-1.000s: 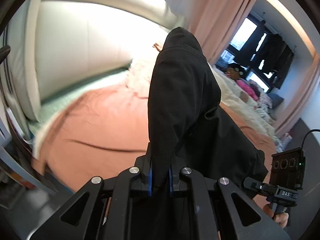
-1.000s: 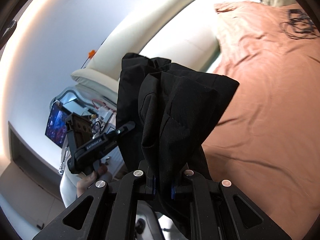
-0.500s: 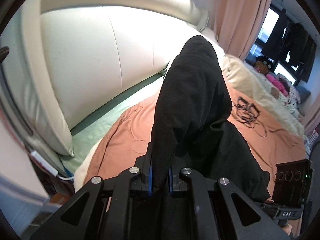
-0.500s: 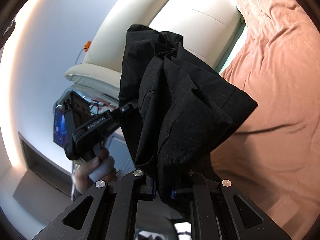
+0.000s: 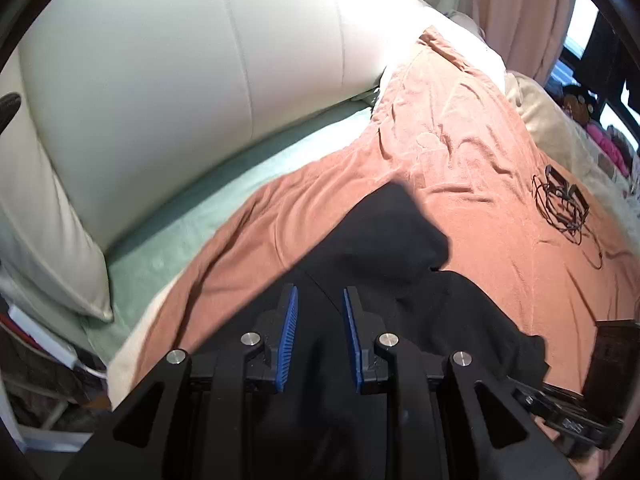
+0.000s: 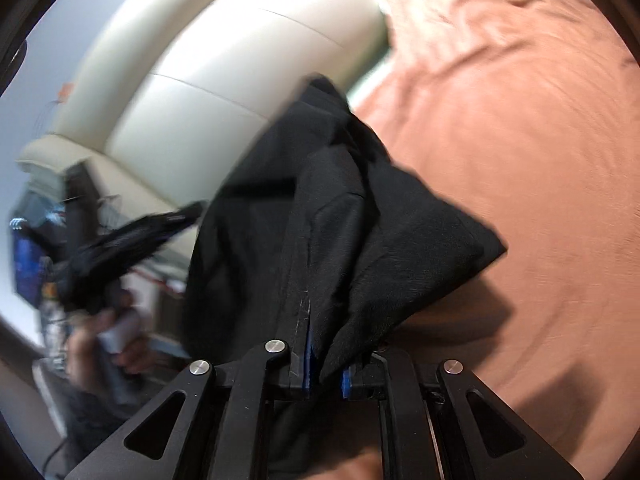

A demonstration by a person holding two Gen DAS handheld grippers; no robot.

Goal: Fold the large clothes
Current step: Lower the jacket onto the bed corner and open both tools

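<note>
A large black garment [image 5: 384, 248] lies bunched on the salmon bedspread [image 5: 480, 152] below my left gripper [image 5: 318, 304]. The left gripper is open, its blue pads apart, with nothing between them. In the right wrist view my right gripper [image 6: 326, 360] is shut on a fold of the same black garment [image 6: 340, 216], which stands up bunched in front of it above the bedspread [image 6: 540, 120]. The left gripper and the hand holding it show blurred at the left of the right wrist view [image 6: 132, 236].
A cream padded headboard [image 5: 180, 60] and a green sheet strip [image 5: 224, 200] run along the bed's far side. A tangle of black cable [image 5: 560, 200] lies on the bedspread at right. Pillows and curtains [image 5: 520, 8] are beyond. Clutter stands beside the bed at left [image 6: 32, 248].
My left gripper has opened and let go of the black garment, which has dropped onto the bedspread. Both grippers have moved lower towards the bed. The right gripper still grips the cloth.
</note>
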